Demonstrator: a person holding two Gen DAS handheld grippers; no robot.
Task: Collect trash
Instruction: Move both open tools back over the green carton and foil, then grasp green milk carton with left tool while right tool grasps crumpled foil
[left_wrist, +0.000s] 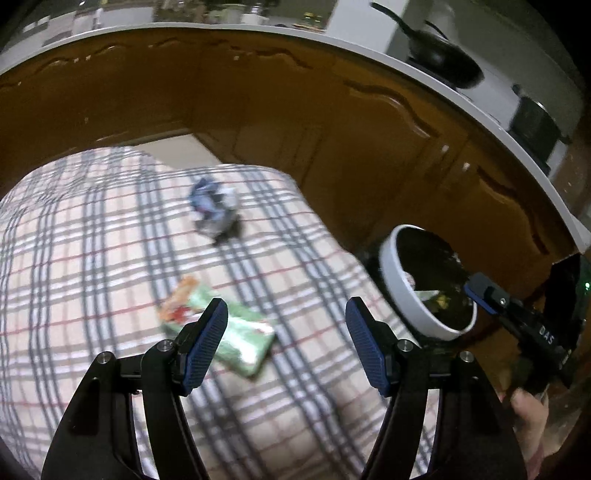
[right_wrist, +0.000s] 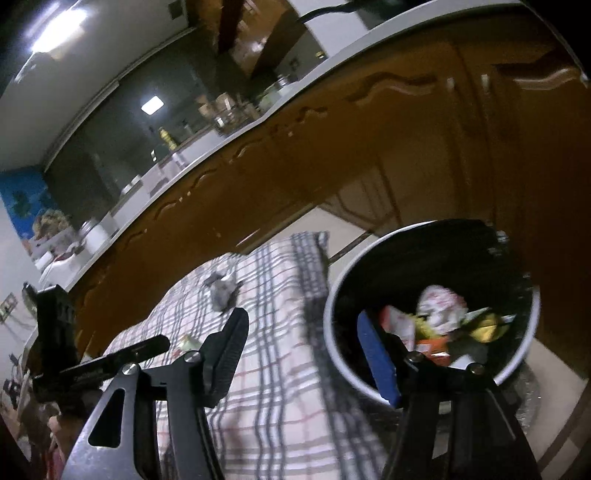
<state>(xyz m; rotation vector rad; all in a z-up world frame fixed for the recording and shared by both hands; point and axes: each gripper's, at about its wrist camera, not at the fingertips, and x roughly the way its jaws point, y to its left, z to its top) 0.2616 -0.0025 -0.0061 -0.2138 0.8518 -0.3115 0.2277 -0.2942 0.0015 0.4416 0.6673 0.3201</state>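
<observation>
Our left gripper (left_wrist: 286, 343) hangs over the plaid tablecloth (left_wrist: 92, 258) with its blue-padded fingers spread wide and nothing between them. Just under and beyond its left finger lies a green snack wrapper (left_wrist: 240, 332) with an orange and red end, flat on the cloth and partly hidden by that finger. Farther across the table sits a crumpled blue-grey wrapper (left_wrist: 214, 206), well apart from the green one; the same wad appears in the right wrist view as a grey lump (right_wrist: 221, 291). Our right gripper (right_wrist: 301, 350) is also wide open and empty, with one finger over the cloth and the other over the trash bin (right_wrist: 332, 332). The bin is white-rimmed with a dark liner and stands off the table's right edge, near the brown cabinet doors (left_wrist: 295, 122). Inside it we see a jumble of trash (right_wrist: 443, 321): something white and crumpled, yellow and orange pieces, all blurred. In the left wrist view the right gripper reaches in from the right beside the bin (left_wrist: 399, 288), its tip over the rim. Behind the cabinets runs a white countertop (left_wrist: 424, 62) carrying a black frying pan (left_wrist: 443, 55). The table's edge and a strip of pale floor (right_wrist: 343, 225) lie between the cloth and the cabinets.
</observation>
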